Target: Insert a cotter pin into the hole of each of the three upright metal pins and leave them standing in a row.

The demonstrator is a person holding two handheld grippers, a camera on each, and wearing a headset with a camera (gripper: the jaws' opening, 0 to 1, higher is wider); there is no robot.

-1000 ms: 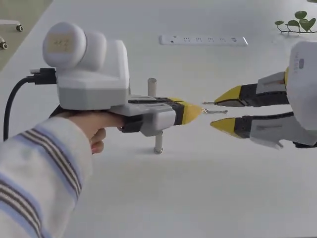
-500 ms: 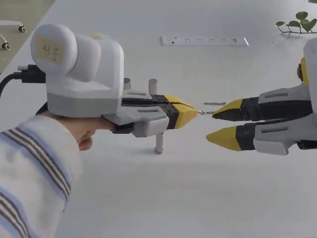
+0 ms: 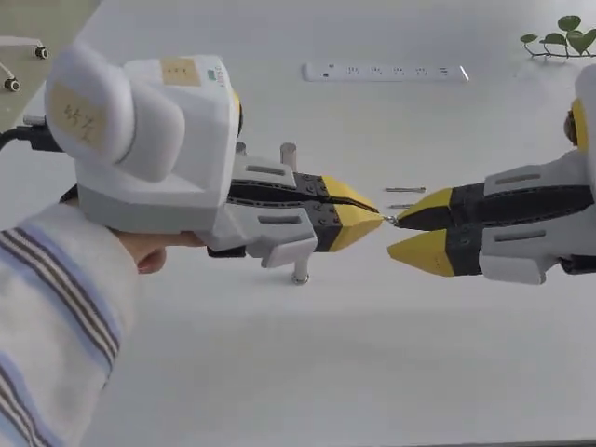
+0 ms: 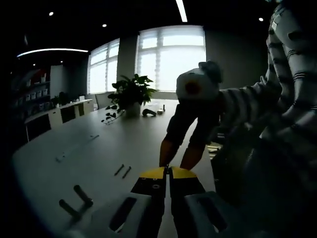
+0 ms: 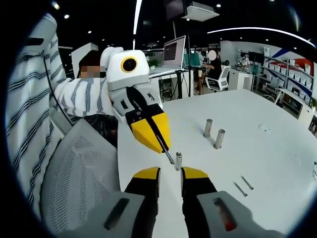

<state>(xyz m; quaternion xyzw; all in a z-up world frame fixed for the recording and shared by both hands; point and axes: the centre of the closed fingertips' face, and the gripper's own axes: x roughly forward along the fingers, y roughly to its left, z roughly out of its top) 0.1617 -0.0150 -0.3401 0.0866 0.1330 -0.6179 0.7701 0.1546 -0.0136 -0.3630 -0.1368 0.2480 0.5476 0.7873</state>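
Observation:
My left gripper (image 3: 375, 213) is shut on a thin cotter pin (image 3: 386, 219), which sticks out of its yellow tips toward my right gripper (image 3: 397, 234). The right gripper's jaws stand open, and its upper tip almost touches the pin's free end. In the right gripper view the cotter pin (image 5: 169, 155) points down at a short metal pin (image 5: 178, 161) just beyond the open right gripper (image 5: 171, 173). That metal pin (image 3: 299, 272) stands on the table under the left gripper. Two more metal pins (image 5: 213, 134) stand behind. The left gripper (image 4: 167, 171) shows shut.
Two loose cotter pins (image 3: 403, 197) lie on the white table (image 3: 307, 363) just past the gripper tips. A power strip (image 3: 384, 73) lies at the far edge, beside a plant sprig (image 3: 562, 37). A mesh office chair (image 5: 74, 173) stands beside the table.
The two grippers have closed the gap between them, so the held cotter pin's free end now reaches the right gripper's upper tip. The left gripper sits higher and larger in view.

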